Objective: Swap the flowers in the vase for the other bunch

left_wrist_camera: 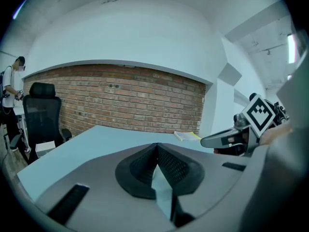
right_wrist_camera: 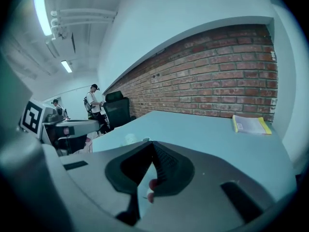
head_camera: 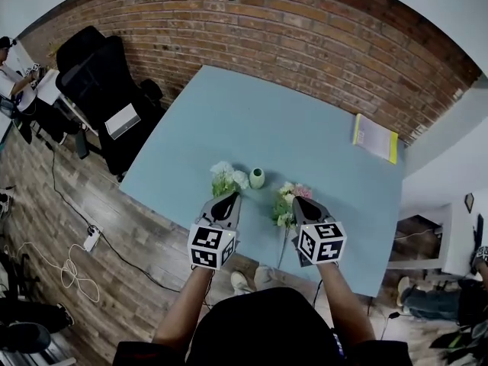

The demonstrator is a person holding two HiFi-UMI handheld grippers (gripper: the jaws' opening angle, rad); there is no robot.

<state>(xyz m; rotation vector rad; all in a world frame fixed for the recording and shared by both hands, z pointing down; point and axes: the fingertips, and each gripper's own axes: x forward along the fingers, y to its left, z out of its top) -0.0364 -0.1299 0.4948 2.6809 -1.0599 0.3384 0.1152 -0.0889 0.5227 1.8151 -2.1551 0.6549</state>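
Head view, near to far: my left gripper [head_camera: 226, 200] and right gripper [head_camera: 304, 203], both pinched closed, empty. Pink bunch [head_camera: 287, 201] lies beside right. White bunch [head_camera: 227, 178] beside vase [head_camera: 257, 178]. Risk: my closed jaws topple vase.

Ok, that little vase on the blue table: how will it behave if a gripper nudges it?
The vase looks small and rounded, so it is probably light and apt to tip or slide on the smooth table. Its pale body looks like ceramic, so likely slippery and breakable.
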